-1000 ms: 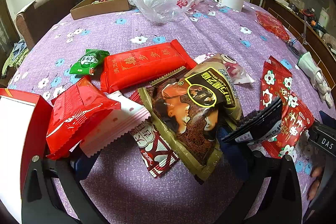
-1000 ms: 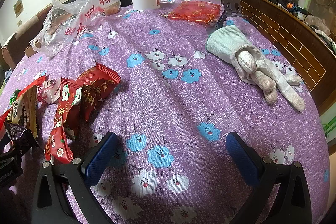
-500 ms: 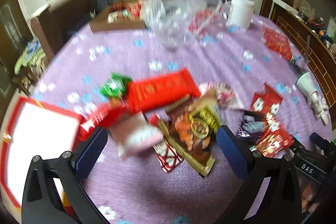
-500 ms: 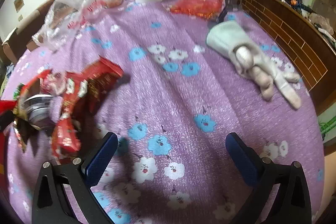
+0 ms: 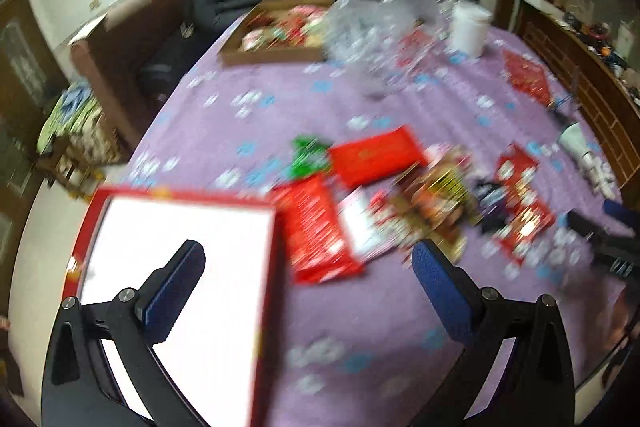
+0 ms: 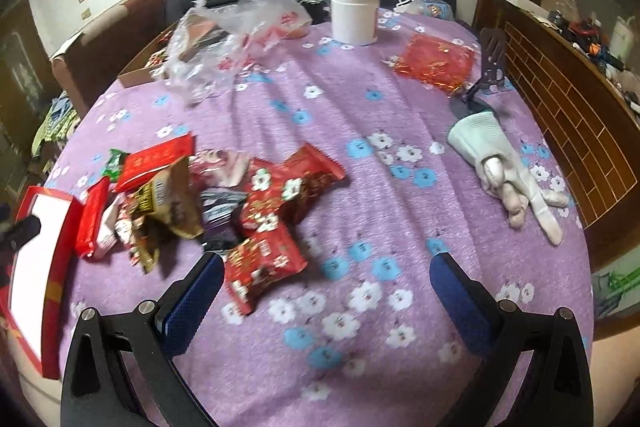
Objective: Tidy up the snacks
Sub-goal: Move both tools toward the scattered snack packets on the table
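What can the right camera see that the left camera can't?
Only the right wrist view shows the dark phone stand near the table's far right edge, plus the right gripper, open and empty. Only the left wrist view shows the left gripper, also open and empty, with one finger over the red box. Both show the snack pile, white jar, plastic bag, white glove and purple flowered tablecloth.

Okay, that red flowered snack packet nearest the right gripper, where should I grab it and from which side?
Take the red flowered packet by its near crimped end, coming in low from the front with the right gripper. It lies flat on the tablecloth, its near end free, while other packets crowd its far side.
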Demonstrator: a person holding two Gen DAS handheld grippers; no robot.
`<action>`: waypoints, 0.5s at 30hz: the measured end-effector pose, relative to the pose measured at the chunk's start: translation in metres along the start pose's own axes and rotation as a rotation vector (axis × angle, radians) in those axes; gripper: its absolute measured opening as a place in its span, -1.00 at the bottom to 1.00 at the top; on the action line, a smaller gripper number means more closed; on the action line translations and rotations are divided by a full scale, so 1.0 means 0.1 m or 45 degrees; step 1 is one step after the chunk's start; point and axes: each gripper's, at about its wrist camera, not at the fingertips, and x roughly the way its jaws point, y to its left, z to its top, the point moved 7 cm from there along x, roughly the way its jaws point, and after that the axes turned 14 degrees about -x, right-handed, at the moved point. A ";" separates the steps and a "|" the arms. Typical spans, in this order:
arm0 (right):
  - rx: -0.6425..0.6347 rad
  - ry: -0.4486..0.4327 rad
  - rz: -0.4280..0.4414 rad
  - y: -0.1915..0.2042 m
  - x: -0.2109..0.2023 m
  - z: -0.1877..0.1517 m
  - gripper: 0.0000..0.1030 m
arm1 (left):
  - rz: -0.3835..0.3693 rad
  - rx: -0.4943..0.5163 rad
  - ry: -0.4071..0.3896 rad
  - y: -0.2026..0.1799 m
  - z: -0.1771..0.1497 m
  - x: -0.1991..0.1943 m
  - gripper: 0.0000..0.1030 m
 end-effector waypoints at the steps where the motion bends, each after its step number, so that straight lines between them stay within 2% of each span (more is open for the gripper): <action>1: 0.005 0.004 0.016 0.03 0.01 0.00 0.99 | 0.009 -0.011 0.022 0.10 -0.05 0.01 1.00; 7: 0.013 0.038 0.129 0.37 0.03 0.09 0.96 | 0.018 0.010 0.072 0.33 -0.19 0.02 1.00; 15: -0.055 0.033 0.212 0.88 0.05 0.26 0.96 | 0.058 0.113 0.041 0.50 -0.07 0.01 1.00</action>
